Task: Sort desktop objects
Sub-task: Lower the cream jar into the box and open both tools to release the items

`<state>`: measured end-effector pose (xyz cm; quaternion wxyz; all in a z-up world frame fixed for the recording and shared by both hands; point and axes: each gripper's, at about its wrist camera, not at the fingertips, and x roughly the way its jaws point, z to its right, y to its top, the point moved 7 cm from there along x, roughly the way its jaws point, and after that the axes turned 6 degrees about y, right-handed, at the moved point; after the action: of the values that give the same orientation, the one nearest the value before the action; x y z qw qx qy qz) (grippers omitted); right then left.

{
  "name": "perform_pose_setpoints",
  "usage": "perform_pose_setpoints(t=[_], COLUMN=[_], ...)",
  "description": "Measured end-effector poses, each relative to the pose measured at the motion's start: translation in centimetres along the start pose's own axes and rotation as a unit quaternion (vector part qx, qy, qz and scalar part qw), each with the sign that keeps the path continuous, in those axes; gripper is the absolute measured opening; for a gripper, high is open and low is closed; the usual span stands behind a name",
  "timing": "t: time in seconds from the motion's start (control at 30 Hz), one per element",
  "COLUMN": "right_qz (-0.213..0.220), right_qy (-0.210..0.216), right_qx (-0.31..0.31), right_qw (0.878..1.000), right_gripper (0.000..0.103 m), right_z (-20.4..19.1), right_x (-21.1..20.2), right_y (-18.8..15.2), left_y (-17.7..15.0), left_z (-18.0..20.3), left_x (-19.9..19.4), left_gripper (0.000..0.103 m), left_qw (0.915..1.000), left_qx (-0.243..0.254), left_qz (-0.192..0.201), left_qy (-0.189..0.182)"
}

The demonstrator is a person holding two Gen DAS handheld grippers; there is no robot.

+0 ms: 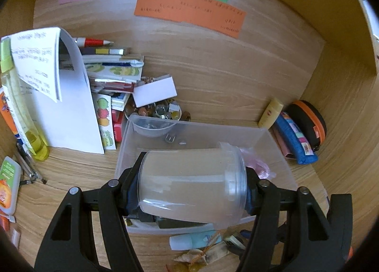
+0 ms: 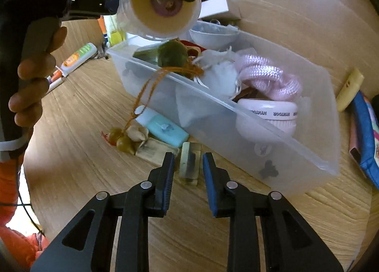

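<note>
My left gripper (image 1: 191,182) is shut on a clear plastic jar (image 1: 189,184) held on its side above the clear plastic bin (image 1: 123,144). In the right wrist view the jar (image 2: 158,11) hangs over the bin's (image 2: 236,110) left end. The bin holds a pink rope (image 2: 267,77), a white round case (image 2: 267,115), a white pouch (image 2: 218,75) and a green ornament (image 2: 173,53) whose orange cord trails out onto the desk. My right gripper (image 2: 188,170) is open, low over the desk, its fingers on either side of a small pale block (image 2: 189,165).
Beside the bin lie a light blue tube (image 2: 165,129), shells and beads (image 2: 128,139). A blue pencil case (image 1: 296,139), a yellow tube (image 1: 270,113) and an orange-rimmed pouch (image 1: 310,122) sit right. Books, papers (image 1: 66,110) and a dish of trinkets (image 1: 161,110) stand left.
</note>
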<state>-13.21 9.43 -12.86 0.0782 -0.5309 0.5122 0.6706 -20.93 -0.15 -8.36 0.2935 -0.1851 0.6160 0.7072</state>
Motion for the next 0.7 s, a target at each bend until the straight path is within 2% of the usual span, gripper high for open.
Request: perform_pose_setpoints(t=[0.07, 0.13, 0.43, 0.57, 0.7], right_qz=[0.005, 0.007, 0.074, 0.104, 0.119], right_qy=[0.004, 0.002, 0.015, 0.008, -0.012], right_qx=[0.005, 0.006, 0.025, 0.033, 0.034], right_qw=[1.000, 1.000, 0.997, 0.994, 0.992], right_gripper=[0.015, 0.015, 0.015, 0.015, 0.015], right_z=[0.1, 0.1, 0.6, 1.7, 2.8], right_x=[-0.1, -0.2, -5.5, -7.7, -8.3], right_y=[0.1, 0.1, 1.6, 2.8, 4.8], left_y=[0.0, 0.0, -0.1, -0.1, -0.2], left_z=[0.1, 0.2, 0.6, 0.8, 1.0], left_x=[0.6, 1.2, 3.0, 3.5, 4.2], left_gripper=[0.066, 0.066, 0.066, 0.066, 0.066], left_qw=[1.0000, 0.9999, 0.9997, 0.9996, 0.9993], left_qx=[0.000, 0.000, 0.006, 0.010, 0.013], left_qz=[-0.005, -0.011, -0.025, -0.028, -0.035], left_qy=[0.001, 0.000, 0.004, 0.006, 0.010])
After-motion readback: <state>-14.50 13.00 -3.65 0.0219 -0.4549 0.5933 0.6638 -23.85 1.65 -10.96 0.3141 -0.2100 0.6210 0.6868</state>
